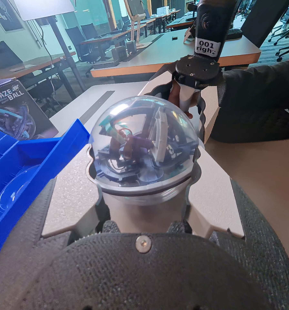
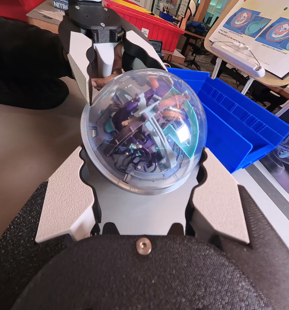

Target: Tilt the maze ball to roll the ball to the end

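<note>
An open-plan office used as a lab: rows of long desks [image 1: 157, 50] with rolling office chairs [image 1: 284, 40] fill the upper part of the left wrist view. The right wrist view shows red storage bins [image 2: 150, 25] at upper centre and an instruction sheet clipped to a stand [image 2: 257, 36] at upper right.

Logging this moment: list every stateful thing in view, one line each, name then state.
Maze ball: closed clear sphere, lifted between two grippers, seam tilted.
Left gripper: fingers spread wide, pads against the maze ball's sides.
Right gripper: fingers spread wide, cradling the maze ball from the opposite side.
Blue bin: open-topped, beside the maze ball.
Maze ball box: standing upright behind the blue bin.
</note>
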Tool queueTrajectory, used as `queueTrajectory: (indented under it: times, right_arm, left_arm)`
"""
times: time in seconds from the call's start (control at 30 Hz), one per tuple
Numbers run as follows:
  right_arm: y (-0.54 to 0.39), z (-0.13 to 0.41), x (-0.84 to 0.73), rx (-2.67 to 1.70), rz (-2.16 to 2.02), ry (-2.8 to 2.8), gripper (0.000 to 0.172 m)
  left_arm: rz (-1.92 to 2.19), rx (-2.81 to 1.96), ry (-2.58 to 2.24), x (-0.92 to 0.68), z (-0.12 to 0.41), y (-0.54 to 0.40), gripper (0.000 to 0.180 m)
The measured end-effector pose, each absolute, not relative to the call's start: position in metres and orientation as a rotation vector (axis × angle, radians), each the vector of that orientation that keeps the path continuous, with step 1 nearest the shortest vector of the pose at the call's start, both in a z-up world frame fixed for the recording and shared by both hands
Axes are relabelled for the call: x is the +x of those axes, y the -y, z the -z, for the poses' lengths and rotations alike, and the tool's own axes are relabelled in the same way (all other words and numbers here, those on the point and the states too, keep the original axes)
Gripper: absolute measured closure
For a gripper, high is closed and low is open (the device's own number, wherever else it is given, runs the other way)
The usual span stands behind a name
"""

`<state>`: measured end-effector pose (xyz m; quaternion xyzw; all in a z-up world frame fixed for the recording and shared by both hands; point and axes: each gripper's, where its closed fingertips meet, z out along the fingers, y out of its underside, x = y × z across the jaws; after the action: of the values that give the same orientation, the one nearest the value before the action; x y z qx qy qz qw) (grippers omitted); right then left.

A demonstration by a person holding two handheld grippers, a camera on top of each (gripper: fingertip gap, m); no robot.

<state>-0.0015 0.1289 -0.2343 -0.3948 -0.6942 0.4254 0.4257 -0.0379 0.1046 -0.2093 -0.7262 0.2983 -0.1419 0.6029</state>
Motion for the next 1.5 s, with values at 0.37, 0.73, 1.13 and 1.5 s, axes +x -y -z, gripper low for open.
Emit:
queueTrajectory:
  times: [0.37, 0.73, 1.13, 1.5]
  right_arm:
    - [-0.104, 0.23, 0.009, -0.832, -0.852, 1.658, 0.047]
    - [-0.132, 0.219, 0.036, -1.228, -1.445, 1.52, 0.082]
    - [-0.145, 0.257, 0.043, -1.63, -1.745, 1.534, 0.149]
    - [-0.155, 0.162, 0.041, -1.271, -1.753, 1.352, 0.164]
  left_arm:
    - [0.346, -1.611, -0.808, -0.038, 0.215, -0.084, 0.066]
    - [0.839, -1.757, -0.284, -0.08, 0.227, -0.067, 0.094]
    - [1.244, -1.745, -0.005, -0.08, 0.243, -0.069, 0.165]
    - [1.027, -1.532, -0.228, -0.075, 0.164, -0.066, 0.174]
